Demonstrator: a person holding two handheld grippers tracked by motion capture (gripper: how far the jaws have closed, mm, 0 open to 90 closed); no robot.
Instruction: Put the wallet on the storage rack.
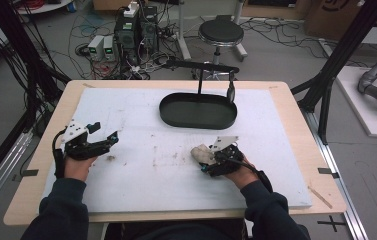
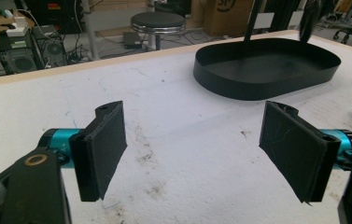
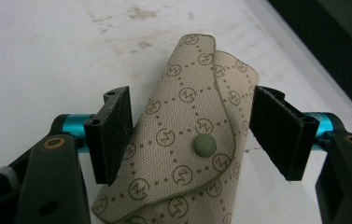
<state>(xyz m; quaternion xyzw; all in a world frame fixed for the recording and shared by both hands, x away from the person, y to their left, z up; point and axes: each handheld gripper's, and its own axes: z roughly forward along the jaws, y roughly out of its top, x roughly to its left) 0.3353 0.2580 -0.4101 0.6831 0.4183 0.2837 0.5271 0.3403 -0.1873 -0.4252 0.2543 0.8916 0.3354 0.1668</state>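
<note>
A beige pouch with a printed monogram pattern and a snap button lies on the white foam board, right of centre. My right gripper is open around it. In the right gripper view the pouch sits between the two black pads; the left pad overlaps its edge and the right pad stands just beside it. My left gripper hovers near the board's left side, open. Nothing lies between its pads in the left gripper view, just stained board.
A black oval tray stands at the board's back centre, also seen ahead in the left gripper view. A black stand arches over it. Beyond the table are a stool, cables and computer boxes.
</note>
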